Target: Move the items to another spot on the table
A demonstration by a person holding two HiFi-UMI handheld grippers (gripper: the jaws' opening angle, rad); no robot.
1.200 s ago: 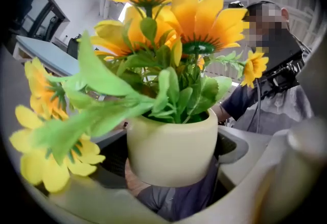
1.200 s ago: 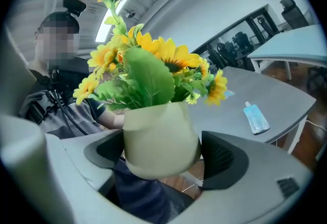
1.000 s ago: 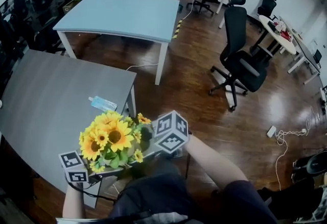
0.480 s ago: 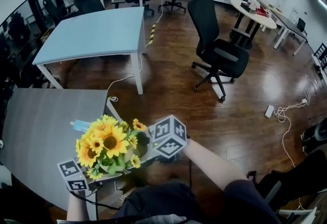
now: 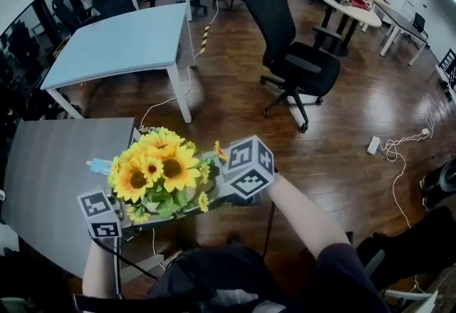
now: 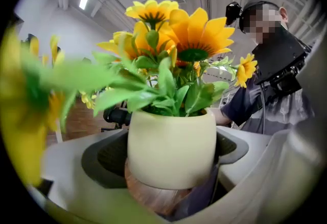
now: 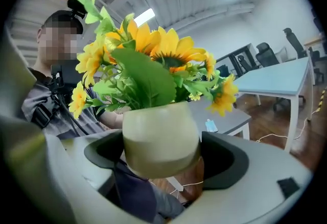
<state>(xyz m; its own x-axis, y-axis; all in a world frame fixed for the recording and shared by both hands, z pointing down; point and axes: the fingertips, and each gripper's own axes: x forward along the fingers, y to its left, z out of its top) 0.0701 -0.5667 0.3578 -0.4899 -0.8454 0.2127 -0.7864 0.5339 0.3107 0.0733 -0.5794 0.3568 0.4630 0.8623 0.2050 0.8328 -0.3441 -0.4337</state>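
Halfway there, by the look of it: the left claw [image 6: 171, 159] and right claw [image 7: 163, 162] both clench the sunflower pot [image 7: 161, 139] from opposite sides, holding it aloft between them, with the grey worktop [image 5: 57, 176] beyond the left claw and the set-down not yet made.

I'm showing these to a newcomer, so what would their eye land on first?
The bright yellow sunflowers in a cream pot, gripped from both sides by the left hand-held gripper and the right hand-held gripper, lifted by the grey table's corner. Next, the black office chair on the wooden floor beyond.
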